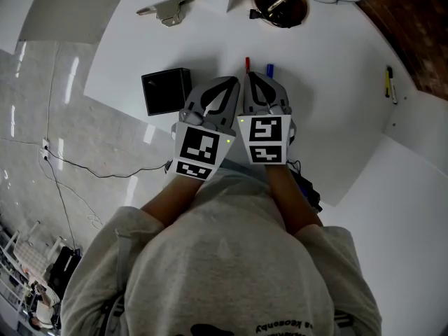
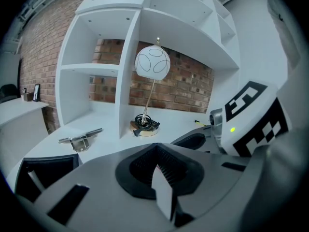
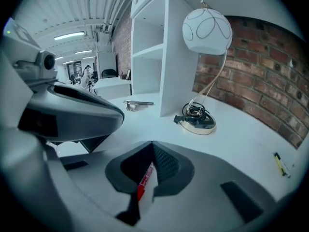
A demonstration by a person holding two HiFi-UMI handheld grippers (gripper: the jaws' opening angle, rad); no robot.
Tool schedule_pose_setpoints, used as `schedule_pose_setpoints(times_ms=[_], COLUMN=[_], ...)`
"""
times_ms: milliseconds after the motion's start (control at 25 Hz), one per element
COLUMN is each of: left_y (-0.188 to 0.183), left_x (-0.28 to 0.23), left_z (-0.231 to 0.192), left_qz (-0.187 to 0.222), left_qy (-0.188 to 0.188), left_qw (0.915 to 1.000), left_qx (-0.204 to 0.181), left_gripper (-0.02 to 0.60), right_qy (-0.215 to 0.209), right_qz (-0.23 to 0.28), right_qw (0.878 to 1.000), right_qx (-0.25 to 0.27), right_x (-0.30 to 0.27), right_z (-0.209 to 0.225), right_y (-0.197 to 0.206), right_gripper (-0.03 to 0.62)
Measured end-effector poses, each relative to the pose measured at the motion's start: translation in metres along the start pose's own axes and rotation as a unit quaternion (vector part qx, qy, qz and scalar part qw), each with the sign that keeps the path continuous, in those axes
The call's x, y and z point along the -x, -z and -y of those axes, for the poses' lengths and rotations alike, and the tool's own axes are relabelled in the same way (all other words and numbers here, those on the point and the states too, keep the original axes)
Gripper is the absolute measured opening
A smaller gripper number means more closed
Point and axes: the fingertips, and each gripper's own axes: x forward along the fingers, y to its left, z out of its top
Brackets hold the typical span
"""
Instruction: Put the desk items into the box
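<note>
The black open box [image 1: 166,92] stands on the white desk [image 1: 329,117], just left of both grippers; it also shows in the left gripper view [image 2: 43,170]. My left gripper [image 1: 231,82] [image 2: 157,166] and right gripper [image 1: 253,79] [image 3: 152,163] hang side by side over the desk's middle, both with jaws shut and nothing seen gripped. A red marker's tip [image 1: 247,64] and a blue marker's tip [image 1: 269,69] peek out just beyond the gripper tips, the rest of each hidden beneath. A metal stapler-like tool [image 1: 170,9] [image 2: 79,139] [image 3: 136,104] lies farther back.
A ball lamp's round base with coiled cable [image 1: 280,2] [image 2: 145,127] [image 3: 198,122] stands at the back beside a white shelf unit [image 2: 128,81]. A yellow pen [image 1: 389,84] [image 3: 280,164] lies far right near the brick wall. The desk's left edge drops to a tiled floor.
</note>
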Motion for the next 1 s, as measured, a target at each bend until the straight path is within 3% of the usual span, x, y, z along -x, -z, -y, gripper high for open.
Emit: schedule_pose_setpoints(times_ms=[440, 840, 1000], left_y=[0.007, 0.013, 0.015], left_x=[-0.001, -0.002, -0.001], left_z=[-0.002, -0.001, -0.002], left_qz=[-0.016, -0.024, -0.026], left_qy=[-0.009, -0.010, -0.012], left_qw=[0.9998, 0.9996, 0.9996], left_qx=[-0.006, -0.004, -0.001], left_gripper=[0.003, 0.003, 0.003], right_qy=[-0.022, -0.061, -0.064], right_qz=[-0.084, -0.119, -0.130], right_qw=[0.996, 0.990, 0.988], right_qx=[-0.027, -0.051, -0.062], right_x=[-0.014, -0.021, -0.021], right_z=[-0.003, -0.014, -0.014], right_y=[0.027, 0.041, 0.039], right_gripper=[0.017, 0.021, 0.055])
